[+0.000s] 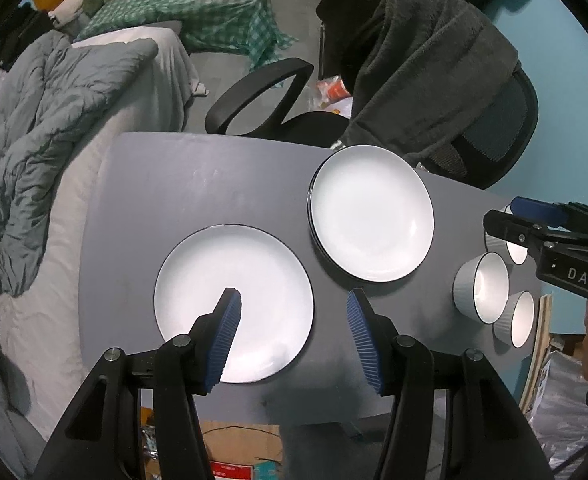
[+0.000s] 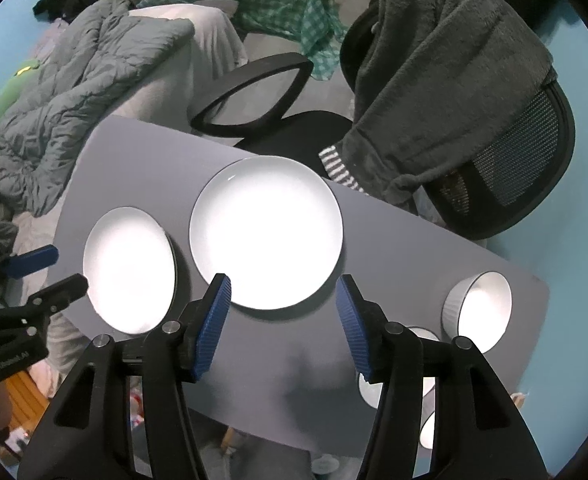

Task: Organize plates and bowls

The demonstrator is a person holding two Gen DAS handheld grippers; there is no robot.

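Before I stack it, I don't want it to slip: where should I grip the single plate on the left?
Pinch the single plate at its near rim, coming from the table's front edge. It lies flat, so only the thin overhanging lip offers purchase.

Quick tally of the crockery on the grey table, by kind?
White round plates with a dark rim: 2 showing, one alone and one that seems to top a stack, so more may be hidden under it.
Ribbed grey bowls with white insides: 3, the last partly behind the right gripper.
Total: 5 in view.
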